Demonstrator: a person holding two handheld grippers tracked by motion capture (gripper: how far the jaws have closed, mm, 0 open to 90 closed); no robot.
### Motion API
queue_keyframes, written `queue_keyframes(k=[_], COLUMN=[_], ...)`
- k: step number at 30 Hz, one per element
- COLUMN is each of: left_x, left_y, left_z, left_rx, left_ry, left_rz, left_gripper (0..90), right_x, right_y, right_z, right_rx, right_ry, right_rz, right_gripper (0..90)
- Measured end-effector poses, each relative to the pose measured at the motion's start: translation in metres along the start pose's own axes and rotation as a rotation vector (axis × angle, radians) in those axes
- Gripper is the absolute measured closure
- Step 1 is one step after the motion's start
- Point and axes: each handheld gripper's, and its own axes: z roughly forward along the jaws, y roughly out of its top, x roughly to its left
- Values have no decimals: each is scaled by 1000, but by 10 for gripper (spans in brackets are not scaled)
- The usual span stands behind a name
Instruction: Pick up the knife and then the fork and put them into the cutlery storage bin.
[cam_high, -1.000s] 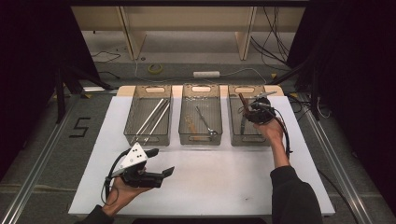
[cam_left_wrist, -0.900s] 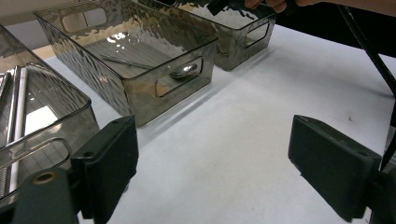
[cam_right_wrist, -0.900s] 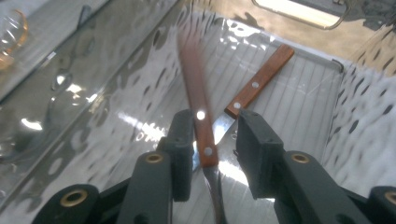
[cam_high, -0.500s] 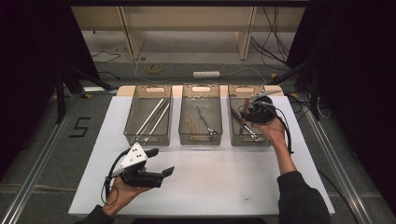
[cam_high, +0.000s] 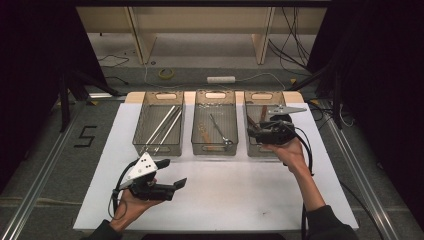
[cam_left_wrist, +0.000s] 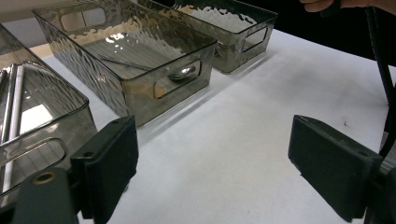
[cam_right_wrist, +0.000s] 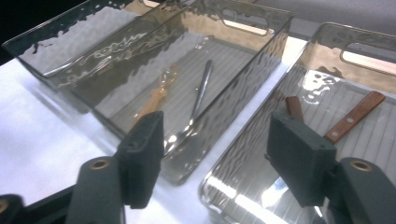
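Observation:
Three clear bins stand in a row at the back of the white board. Two wooden-handled pieces lie in the right bin. My right gripper hovers over that bin's front left corner. Its jaws have just been opening and are open, with nothing between them. A metal spoon and an amber utensil rest in the middle bin. My left gripper is held low over the front left of the board, open and empty.
The left bin holds long metal rods. Cables trail from both grippers. A roll of tape and a power strip lie on the floor beyond the table. Dark curtains flank both sides.
My right gripper has drawn back toward the near side and lifted, its jaws spreading. The brown-handled piece that stuck up by it now lies in the right bin. The left gripper has stayed put.

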Motion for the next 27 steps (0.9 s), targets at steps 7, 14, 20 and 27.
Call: queue_keyframes(k=[7,14,20,27], left_x=[1,1,2,2], left_y=[0,0,1,0], left_z=[0,0,-1,-1], left_rx=[1,-1,-10,-8], left_ry=[0,1,2,0], left_rz=[-3,-10,-20,-20], left_gripper=[156,156,156,156], right_x=[11,20,27,35], right_y=[-12,-19,-27,-33], right_z=[-11,-18,-27,-30], right_rx=[-60,-72,-103,-117], right_ry=[31,55,90,109], right_rz=[13,1,1,-17], right_gripper=[356,340,334,316])
